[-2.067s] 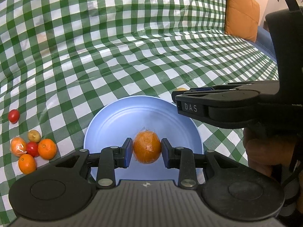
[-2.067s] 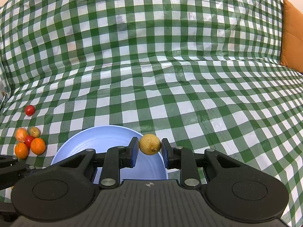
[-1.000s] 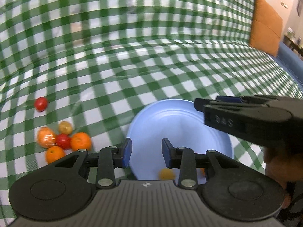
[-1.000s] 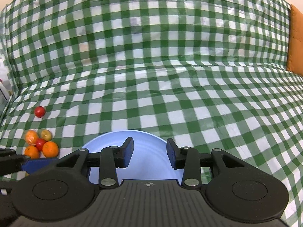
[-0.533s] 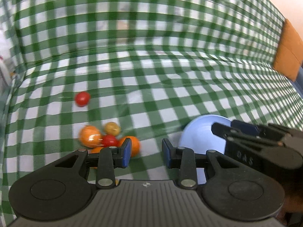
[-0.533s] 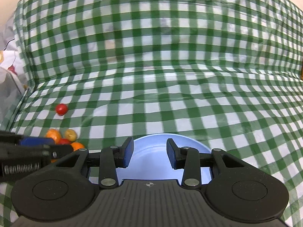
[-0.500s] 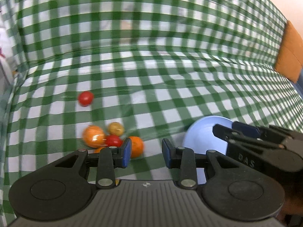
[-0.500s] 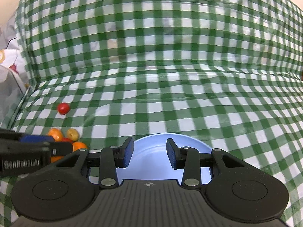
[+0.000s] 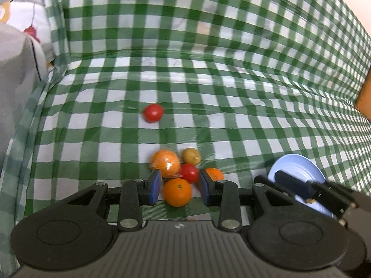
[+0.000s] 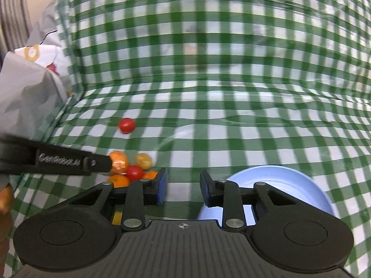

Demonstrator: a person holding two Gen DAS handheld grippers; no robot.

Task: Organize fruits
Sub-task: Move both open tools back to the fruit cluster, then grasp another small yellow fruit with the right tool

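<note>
Between the left gripper's spread fingers sits an orange.

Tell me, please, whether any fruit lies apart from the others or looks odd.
One red tomato lies alone on the checked cloth, apart from the cluster of fruit in front of the open left gripper. One orange in the cluster seems wrapped in shiny film. Nothing looks spilled or damaged.
</note>
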